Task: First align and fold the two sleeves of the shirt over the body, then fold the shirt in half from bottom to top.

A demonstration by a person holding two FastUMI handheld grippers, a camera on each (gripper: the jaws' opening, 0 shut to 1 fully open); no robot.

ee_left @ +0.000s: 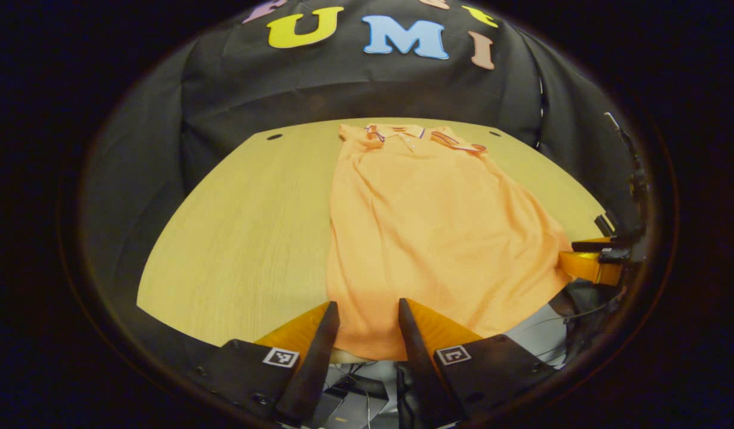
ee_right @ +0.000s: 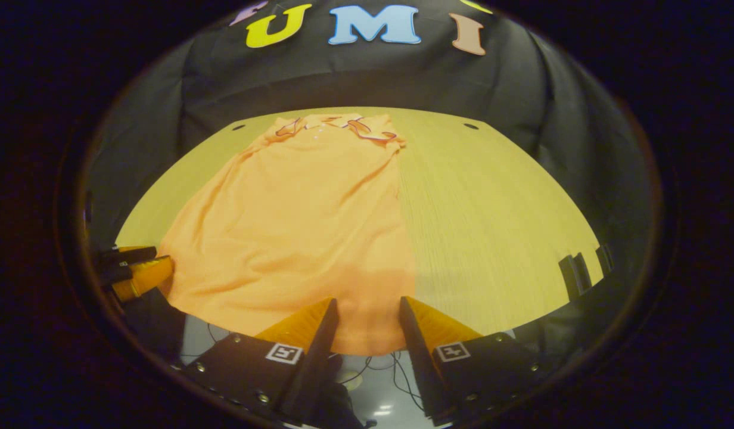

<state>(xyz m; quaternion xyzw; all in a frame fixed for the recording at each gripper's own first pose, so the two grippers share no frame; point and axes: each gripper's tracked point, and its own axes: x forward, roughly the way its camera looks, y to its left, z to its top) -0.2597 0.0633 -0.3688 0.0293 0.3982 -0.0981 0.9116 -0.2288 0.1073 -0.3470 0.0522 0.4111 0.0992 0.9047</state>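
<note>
On the wooden table [ee_left: 236, 238], an orange shirt [ee_left: 426, 238] lies flat, collar [ee_left: 403, 134] at twelve o'clock, hem hanging slightly over the near edge at six o'clock. We judge the sleeves already folded in, leaving the bottom-to-top fold. Our left gripper [ee_left: 367, 322] and right gripper [ee_right: 367, 322] each straddle a hem corner, fingers spread, grasping nothing yet. In the left gripper view, the right gripper sits at three o'clock. If one side pinches only the top layer, or the two lift unevenly, the fold could skew or the sleeves could slide out. The booth's black cloth wall [ee_right: 367, 77] hangs behind; nothing blocks the shirt.
</note>
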